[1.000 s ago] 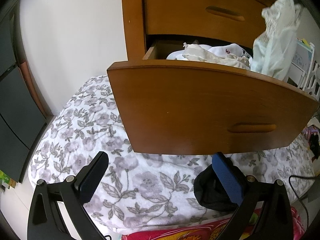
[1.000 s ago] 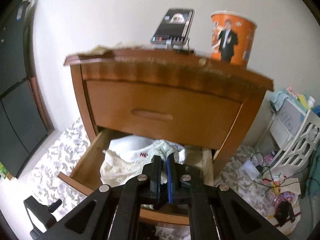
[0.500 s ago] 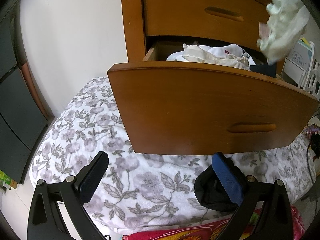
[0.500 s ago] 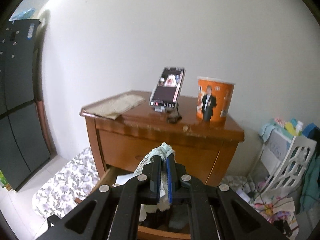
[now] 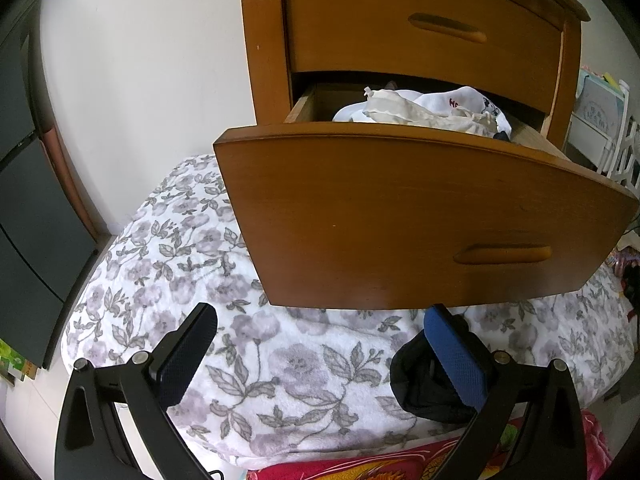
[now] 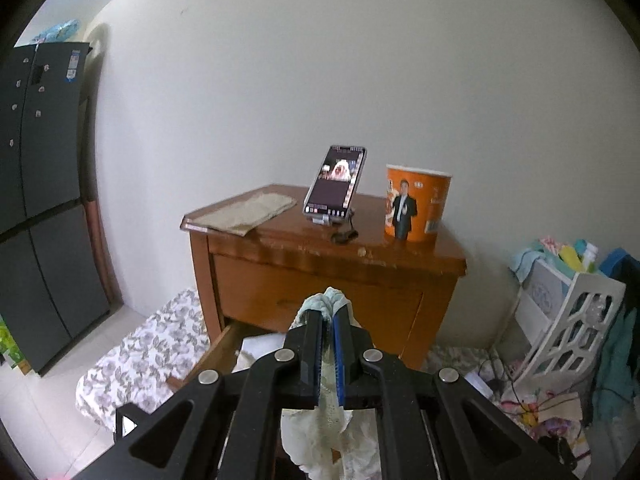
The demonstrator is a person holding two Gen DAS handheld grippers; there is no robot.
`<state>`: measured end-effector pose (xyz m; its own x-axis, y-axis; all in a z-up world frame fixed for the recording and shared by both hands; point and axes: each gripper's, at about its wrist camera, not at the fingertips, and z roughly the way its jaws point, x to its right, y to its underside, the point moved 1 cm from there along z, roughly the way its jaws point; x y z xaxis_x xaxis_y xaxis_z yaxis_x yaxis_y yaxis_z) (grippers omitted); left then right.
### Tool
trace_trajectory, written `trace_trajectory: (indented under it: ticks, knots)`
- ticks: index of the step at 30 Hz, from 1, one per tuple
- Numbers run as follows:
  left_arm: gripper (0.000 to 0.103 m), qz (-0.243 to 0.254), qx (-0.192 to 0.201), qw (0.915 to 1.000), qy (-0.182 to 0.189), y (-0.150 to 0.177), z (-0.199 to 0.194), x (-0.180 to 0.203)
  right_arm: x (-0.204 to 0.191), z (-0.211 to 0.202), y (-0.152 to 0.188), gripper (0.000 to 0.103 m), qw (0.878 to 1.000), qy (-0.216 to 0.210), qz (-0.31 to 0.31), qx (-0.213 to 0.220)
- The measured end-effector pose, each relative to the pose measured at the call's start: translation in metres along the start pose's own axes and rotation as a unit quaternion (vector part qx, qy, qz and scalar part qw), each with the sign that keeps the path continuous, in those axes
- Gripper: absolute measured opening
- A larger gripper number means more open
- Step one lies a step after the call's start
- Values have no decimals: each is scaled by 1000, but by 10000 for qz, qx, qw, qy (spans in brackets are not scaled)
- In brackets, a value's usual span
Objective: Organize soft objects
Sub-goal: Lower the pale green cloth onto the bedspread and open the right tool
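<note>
Garment lifted clear of open drawer

Right gripper [image 6: 329,322]: jaws nearly closed, pinching pale lace garment [image 6: 326,424] by its bunched top edge. Garment hanging straight down below the jaws, long axis vertical, small mint-green tuft poking up past the fingertips. Held above and in front of the nightstand [image 6: 320,276], over the pulled-out lower drawer [image 5: 400,216].

Left gripper [image 5: 320,340]: jaws wide apart, gripping nothing, low over the floral blanket [image 5: 192,264] just in front of the drawer face. Dark cloth [image 5: 420,384] on the blanket, against the inner face of the blue right pad.

White and cream clothes [image 5: 424,110] piled inside the drawer. Upright on the nightstand top: phone [image 6: 336,182], orange cup [image 6: 416,202], with folded beige cloth [image 6: 244,214] lying flat to their left.
</note>
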<state>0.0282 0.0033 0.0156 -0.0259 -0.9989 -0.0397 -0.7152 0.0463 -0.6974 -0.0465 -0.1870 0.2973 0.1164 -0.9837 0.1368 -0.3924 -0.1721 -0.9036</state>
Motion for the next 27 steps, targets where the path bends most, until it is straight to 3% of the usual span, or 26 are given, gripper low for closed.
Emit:
trace_trajectory:
  ticks: [7,14,23,27]
  knots:
    - [103,35,7,10000,-26,0,0,1,-6,2,29,5,9990,-133,-164,-389]
    - [103,54,7,10000,-37,0,-1,2,-22,38,72,5,9918,-417,-276,-1180]
    - [103,32,0,10000,-17,-1,-1,0,-50,116,160,5,9627,-722,-301,-2590]
    - [103,10,-11,10000,-8,-1,0,-1,-53,141,187,6,9517,-744,-175,-2973]
